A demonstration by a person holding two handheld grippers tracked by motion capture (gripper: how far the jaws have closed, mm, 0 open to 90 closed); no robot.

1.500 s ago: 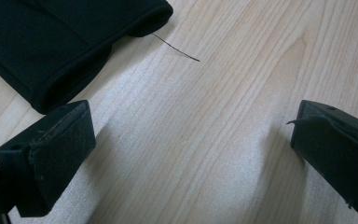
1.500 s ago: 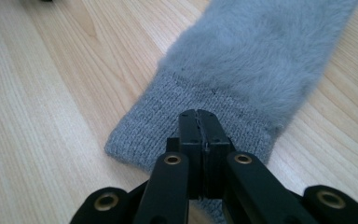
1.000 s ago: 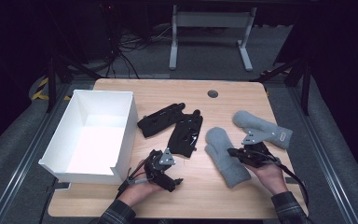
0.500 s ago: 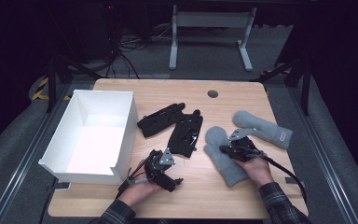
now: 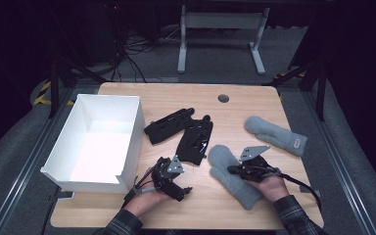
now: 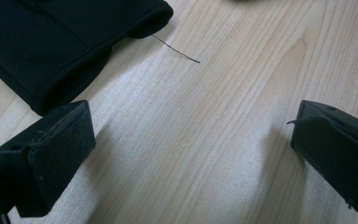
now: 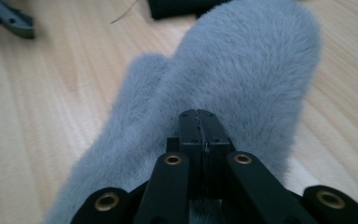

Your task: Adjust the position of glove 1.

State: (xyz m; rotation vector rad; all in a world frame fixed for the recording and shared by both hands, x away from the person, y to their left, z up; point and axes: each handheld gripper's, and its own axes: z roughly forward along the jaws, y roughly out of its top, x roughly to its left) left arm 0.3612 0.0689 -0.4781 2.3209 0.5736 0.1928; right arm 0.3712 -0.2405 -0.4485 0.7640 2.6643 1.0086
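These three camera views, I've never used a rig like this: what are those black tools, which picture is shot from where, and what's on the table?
A person holds a hand-held two-jaw tool in each hand. The high view looks down on the light wooden table. On it lie an open white rectangular box, two black fabric gloves and two fluffy grey mittens, the nearer grey mitten and another farther right. The other two pictures come from cameras riding on each tool. The left gripper is open over bare wood beside a black glove's cuff. The right gripper is shut, its fingers resting over the nearer mitten; whether fleece is pinched is unclear.
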